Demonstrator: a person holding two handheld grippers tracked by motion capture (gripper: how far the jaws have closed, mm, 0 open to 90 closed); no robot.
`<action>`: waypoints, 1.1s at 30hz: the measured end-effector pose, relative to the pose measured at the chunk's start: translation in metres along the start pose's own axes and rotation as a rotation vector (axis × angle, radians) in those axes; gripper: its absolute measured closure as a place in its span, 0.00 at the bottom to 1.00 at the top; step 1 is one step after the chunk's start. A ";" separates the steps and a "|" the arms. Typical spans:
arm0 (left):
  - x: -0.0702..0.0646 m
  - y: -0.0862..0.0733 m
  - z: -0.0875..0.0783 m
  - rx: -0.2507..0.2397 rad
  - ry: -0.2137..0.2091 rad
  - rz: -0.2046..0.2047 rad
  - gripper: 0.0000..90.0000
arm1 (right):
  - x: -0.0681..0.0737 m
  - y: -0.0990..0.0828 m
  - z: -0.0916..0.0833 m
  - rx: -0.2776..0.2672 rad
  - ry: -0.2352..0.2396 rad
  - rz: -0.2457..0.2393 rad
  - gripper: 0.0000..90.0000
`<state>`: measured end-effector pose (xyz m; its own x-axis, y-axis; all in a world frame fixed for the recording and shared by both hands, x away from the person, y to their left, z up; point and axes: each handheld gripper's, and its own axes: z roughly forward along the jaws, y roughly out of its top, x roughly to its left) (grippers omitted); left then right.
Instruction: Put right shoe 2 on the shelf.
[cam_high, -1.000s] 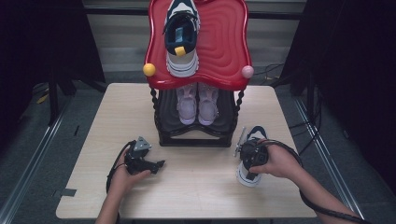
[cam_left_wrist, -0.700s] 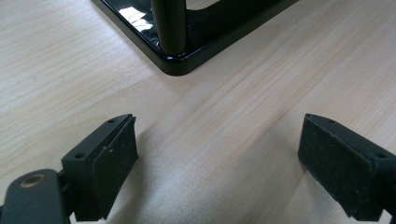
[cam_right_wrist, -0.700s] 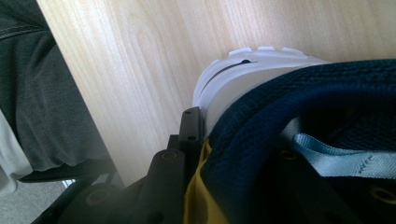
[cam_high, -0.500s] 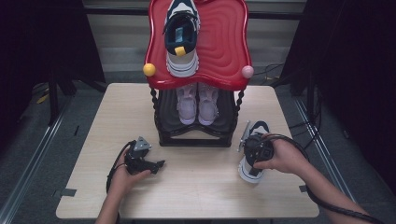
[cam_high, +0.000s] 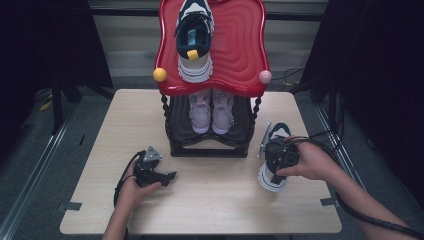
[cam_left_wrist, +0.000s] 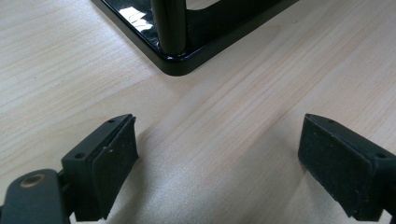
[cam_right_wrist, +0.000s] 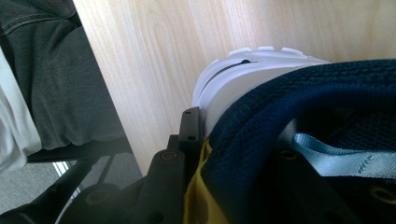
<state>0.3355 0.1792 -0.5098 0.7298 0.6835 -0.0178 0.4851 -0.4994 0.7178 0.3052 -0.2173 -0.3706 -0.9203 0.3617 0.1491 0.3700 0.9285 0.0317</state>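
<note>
Two grippers are mine to mind at this table (cam_high: 100, 150). My right gripper (cam_high: 280, 156) is clamped tight on the collar of a navy and white sneaker (cam_high: 272, 175), at the heel end, beside the yellow tab that peeks out at the jaw in the right gripper view. That sneaker (cam_right_wrist: 299, 116) is tilted, its white sole facing away from me and its heel end toward the near right part of the table, just right of the black shoe rack (cam_high: 210, 135). My left gripper (cam_high: 172, 176) rests low on the table near the rack's front left corner, jaws spread wide with nothing but bare wood between them. The rack's corner post (cam_left_wrist: 169, 28) stands just ahead of those jaws. A matching sneaker (cam_high: 194, 42) lies on the red top shelf (cam_high: 240, 45), and a pale pink pair (cam_high: 211, 111) sits on the shelf below.
</note>
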 end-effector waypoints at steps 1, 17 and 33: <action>0.000 0.000 0.000 0.000 0.000 0.000 0.12 | 0.000 0.000 -0.003 0.005 -0.002 -0.004 0.83; 0.000 0.000 0.000 -0.006 0.000 -0.003 0.12 | 0.001 0.001 -0.043 0.010 -0.003 -0.004 0.83; 0.000 0.000 0.000 -0.004 -0.001 -0.003 0.12 | -0.001 0.006 -0.083 -0.002 -0.030 -0.036 0.83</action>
<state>0.3356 0.1789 -0.5098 0.7287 0.6845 -0.0208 0.4858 -0.4953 0.7202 0.3187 -0.2192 -0.2884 -0.9365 0.3302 0.1184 0.3366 0.9409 0.0385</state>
